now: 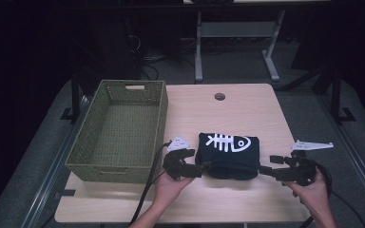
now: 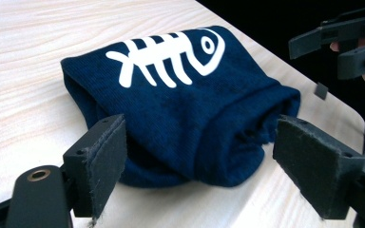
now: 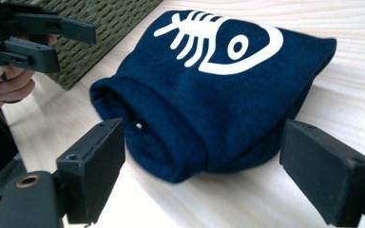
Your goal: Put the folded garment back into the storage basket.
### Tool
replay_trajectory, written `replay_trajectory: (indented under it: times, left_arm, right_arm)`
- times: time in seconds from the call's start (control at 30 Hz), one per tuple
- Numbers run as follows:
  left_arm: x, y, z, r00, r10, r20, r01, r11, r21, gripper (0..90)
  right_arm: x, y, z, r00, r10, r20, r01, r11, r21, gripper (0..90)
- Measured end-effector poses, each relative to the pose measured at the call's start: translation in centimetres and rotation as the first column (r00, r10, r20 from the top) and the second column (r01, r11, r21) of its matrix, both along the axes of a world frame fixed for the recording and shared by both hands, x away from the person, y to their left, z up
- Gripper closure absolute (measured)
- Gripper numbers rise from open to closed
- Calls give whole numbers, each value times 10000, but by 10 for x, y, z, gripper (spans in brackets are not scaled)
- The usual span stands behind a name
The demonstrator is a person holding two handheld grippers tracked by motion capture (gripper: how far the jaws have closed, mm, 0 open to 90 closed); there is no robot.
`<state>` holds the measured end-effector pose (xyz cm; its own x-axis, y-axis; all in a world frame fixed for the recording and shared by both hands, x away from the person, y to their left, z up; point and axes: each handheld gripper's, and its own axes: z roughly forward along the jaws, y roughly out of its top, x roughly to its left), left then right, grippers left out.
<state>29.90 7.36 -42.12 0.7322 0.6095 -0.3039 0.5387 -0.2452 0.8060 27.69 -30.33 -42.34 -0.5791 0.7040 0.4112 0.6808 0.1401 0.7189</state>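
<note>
**Folded navy cloth between two open grippers**

The navy cloth, folded into a thick bundle with a white fish-skeleton print on top, lies on the light wooden table directly between the two grippers. The left gripper sits at the bundle's left edge, held in the person's left hand; its jaws stand wide apart, and in the left gripper view the cloth lies just ahead of them, its rolled near edge reaching into the gap between the pads, though whether either pad touches it cannot be told. The right gripper, held in the right hand, points at the bundle's right edge with its jaws likewise spread wide; in the right gripper view the cloth fills the space ahead of and between the two pads, its rounded fold nearest the camera.

Beyond the left gripper, on its far left side, stands an empty green woven basket, resting on the table's left portion. It is close to the left gripper and apart from the cloth.
</note>
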Motion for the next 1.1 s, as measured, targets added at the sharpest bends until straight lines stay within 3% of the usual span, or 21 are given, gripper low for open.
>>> replay_trajectory:
  times: [0.1,0.33,0.53,0.6,0.83,0.93,1.03,1.07,1.1]
  left_arm:
    - [11,-6,-3,9995,225,-215,-225,9997,1,186]
    - [33,-16,-13,9951,672,-727,-642,9970,425,187]
    - [51,-18,-28,9850,1208,-1232,-1123,9909,738,189]
    - [55,-18,-32,9810,1291,-1449,-1165,9888,929,190]
    - [65,-24,-41,9694,1284,-2094,-1092,9889,1008,203]
    - [68,-26,-46,9633,1163,-2419,-948,9906,986,236]
    - [68,-26,-46,9622,1184,-2451,-983,9908,928,259]
    - [68,-26,-46,9613,1107,-2524,-916,9921,860,321]
    - [68,-26,-46,9605,1029,-2584,-849,9932,801,321]
  right_arm:
    - [9,4,-1,10000,-15,-61,15,10000,-78,150]
    - [38,11,-12,9980,-176,-599,143,9984,-552,174]
    - [52,12,-21,9949,-349,-948,294,9978,-590,205]
    - [59,13,-27,9909,-494,-1255,412,9969,-669,216]
    - [68,16,-36,9832,-774,-1652,635,9941,-878,290]
    - [71,17,-42,9777,-893,-1899,748,9938,-821,362]
    - [72,19,-44,9783,-916,-1860,767,9934,-856,406]
    - [72,20,-46,9763,-944,-1948,821,9941,-703,476]
    - [72,20,-46,9763,-944,-1948,821,9941,-703,476]
